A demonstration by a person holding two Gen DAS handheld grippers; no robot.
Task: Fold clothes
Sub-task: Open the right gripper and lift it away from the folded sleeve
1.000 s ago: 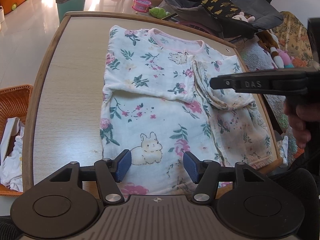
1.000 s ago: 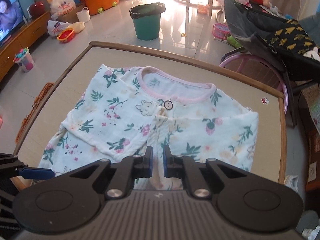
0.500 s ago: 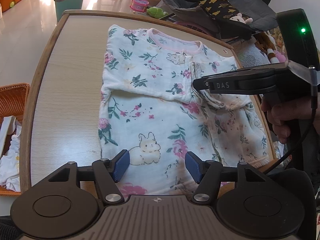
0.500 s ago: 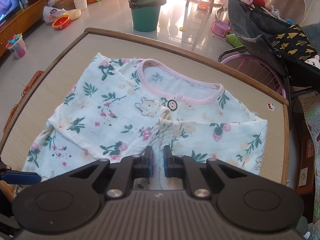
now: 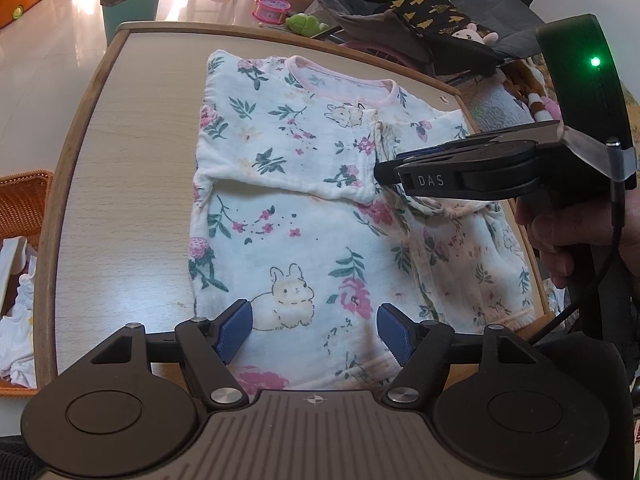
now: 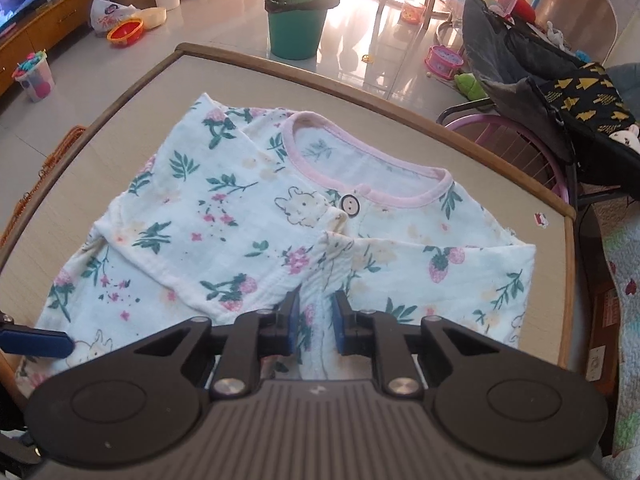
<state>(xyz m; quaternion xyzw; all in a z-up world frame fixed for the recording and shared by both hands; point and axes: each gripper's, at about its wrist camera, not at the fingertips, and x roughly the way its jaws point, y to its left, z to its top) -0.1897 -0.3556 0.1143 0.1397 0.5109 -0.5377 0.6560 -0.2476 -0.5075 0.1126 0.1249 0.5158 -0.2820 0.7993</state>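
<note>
Garment (image 5: 304,208) centre frame on table (image 5: 120,200) | my left tongs (image 5: 314,330) released, have just been opening, nothing between | right tongs (image 6: 314,320) nearly clenched, grasping sleeve cuff (image 6: 320,288) | risk: thin cuff slips, fold spoils.

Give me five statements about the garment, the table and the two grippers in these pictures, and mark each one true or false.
1. The floral garment lies spread on the wooden table. True.
2. The left gripper is clamped on the hem. False: its jaws stand wide apart over the cloth and have just been opening; the pads press on nothing.
3. The right gripper has a narrow gap between its blue pads, and a strip of the sleeve shows in that gap. True.
4. The garment's neckline is trimmed in blue. False: the trim is pink.
5. A green bin stands on the floor beyond the table. True.
</note>
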